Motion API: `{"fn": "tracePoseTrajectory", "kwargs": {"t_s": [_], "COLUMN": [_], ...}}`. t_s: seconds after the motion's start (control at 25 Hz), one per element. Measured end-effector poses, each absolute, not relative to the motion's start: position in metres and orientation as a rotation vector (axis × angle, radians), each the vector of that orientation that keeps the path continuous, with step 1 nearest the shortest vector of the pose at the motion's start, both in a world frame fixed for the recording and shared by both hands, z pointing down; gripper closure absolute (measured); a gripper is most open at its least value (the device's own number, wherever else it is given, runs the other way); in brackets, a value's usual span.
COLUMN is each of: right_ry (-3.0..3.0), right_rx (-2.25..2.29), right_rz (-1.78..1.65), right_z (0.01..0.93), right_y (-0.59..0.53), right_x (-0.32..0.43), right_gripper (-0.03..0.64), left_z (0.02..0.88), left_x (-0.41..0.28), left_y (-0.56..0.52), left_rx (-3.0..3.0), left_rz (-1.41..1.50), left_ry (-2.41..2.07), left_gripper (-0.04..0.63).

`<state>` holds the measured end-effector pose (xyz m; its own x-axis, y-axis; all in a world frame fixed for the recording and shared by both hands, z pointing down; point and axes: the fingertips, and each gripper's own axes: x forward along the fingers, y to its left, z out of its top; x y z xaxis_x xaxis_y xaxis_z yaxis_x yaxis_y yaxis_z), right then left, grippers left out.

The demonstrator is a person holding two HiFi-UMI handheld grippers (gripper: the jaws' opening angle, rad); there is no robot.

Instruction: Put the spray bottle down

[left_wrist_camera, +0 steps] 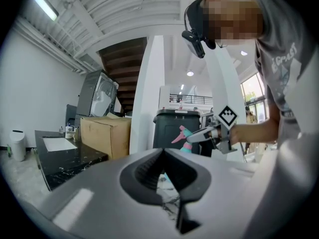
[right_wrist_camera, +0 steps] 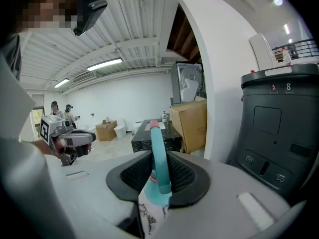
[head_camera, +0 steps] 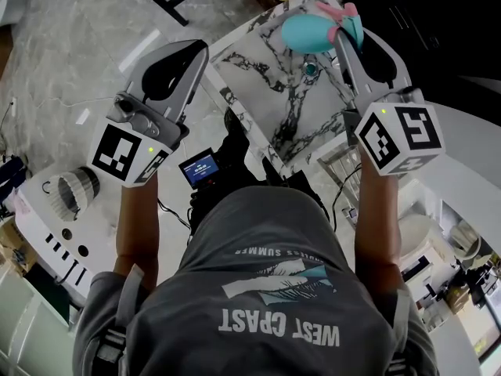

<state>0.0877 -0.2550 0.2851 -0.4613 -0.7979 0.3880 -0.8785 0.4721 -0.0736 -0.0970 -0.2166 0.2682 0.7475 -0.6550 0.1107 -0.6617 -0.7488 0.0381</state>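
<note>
A teal spray bottle (head_camera: pixel 309 31) with a pink trigger hangs over the far part of a white marble-topped table (head_camera: pixel 266 77). My right gripper (head_camera: pixel 344 34) is shut on the bottle at its neck. In the right gripper view the bottle's teal neck and trigger (right_wrist_camera: pixel 158 158) stand upright between the pads of the right gripper (right_wrist_camera: pixel 158 180). My left gripper (head_camera: pixel 192 53) hovers off the table's left edge, shut with nothing in it. From the left gripper view, the left gripper (left_wrist_camera: pixel 163 156) faces the right gripper (left_wrist_camera: pixel 214 133) and the bottle (left_wrist_camera: pixel 185 142).
A small device with a lit screen (head_camera: pixel 200 167) sits below the table's near edge. A white unit (head_camera: pixel 55 218) stands on the floor at left, a white round surface (head_camera: pixel 470 163) at right. A black bin (right_wrist_camera: pixel 279 133), cardboard box (left_wrist_camera: pixel 104 133) and dark counter (left_wrist_camera: pixel 65 158) stand around.
</note>
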Motion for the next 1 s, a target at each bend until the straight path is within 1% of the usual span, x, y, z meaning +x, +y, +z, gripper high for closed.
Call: {"fn": "tracePoseTrajectory", "kwargs": {"t_s": [1.0], "right_ry": [-2.316], "right_rx": [1.438], "right_rz": [0.400], "right_z": [0.342], "right_y": [-0.315], "right_x": [0.063], "right_gripper": [0.528], "left_z": [0.304], "left_x": [-0.122], "left_y": [-0.265], "left_rx": [2.812], "left_rz": [0.139], "left_ry": [-1.086], "left_gripper": [0.592]}}
